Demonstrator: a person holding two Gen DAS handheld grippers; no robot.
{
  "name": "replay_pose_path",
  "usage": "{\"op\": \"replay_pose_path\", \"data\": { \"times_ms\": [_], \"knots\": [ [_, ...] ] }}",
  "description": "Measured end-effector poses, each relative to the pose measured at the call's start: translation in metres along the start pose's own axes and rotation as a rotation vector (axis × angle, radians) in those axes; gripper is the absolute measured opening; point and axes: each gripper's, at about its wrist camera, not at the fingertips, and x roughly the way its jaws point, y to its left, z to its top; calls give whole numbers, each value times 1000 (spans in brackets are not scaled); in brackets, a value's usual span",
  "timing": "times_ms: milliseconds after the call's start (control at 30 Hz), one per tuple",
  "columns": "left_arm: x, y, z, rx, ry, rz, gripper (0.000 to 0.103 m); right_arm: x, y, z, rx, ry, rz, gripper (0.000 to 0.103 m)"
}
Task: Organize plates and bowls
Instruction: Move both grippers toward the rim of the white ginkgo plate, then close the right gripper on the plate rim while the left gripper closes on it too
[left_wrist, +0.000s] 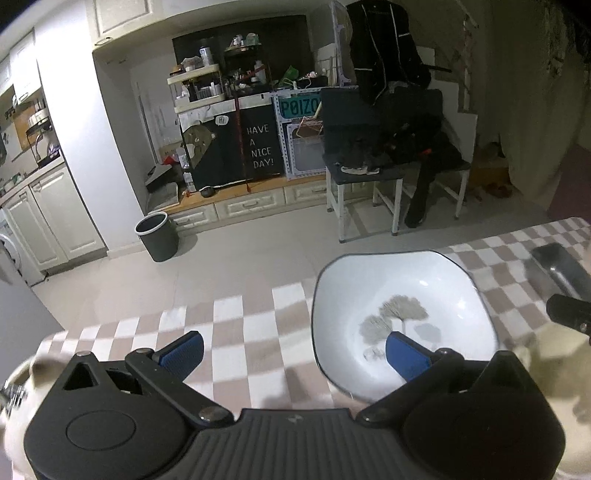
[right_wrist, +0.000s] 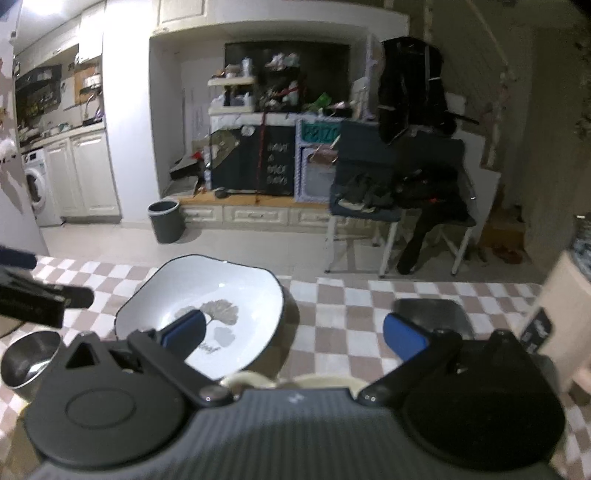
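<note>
White ceramic: squarish bowl (left_wrist: 402, 317) with leaf print, resting on checked cloth (left_wrist: 236, 332).
Left gripper (left_wrist: 295, 350): spread wide, empty; right finger (left_wrist: 406, 354) over bowl's near rim.
Right gripper (right_wrist: 291, 332): spread wide, empty; bowl (right_wrist: 207, 306) ahead-left, under its left finger.
Nearer: left, by judgement.
Long axis: none clear.
Steel bowl (right_wrist: 29, 354): far left, apart.

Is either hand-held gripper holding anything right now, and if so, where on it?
Nothing is held. The left hand-held gripper and the right hand-held gripper are both open, hovering near the white bowl without clamping its rim.
</note>
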Motion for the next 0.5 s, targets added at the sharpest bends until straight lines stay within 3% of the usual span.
{"op": "replay_pose_path", "data": {
  "times_ms": [100,267,333,500],
  "knots": [
    [21,-1,6,11,6,-8,103,19,0,10,59,15,-4,103],
    [60,-1,7,-27,77,-109,103,47,-2,17,150,28,16,103],
    [72,-1,6,-31,102,-138,103,60,-3,20,178,86,49,103],
    [84,-7,9,-5,125,-119,103,89,-16,21,370,244,123,102]
  ]
}}
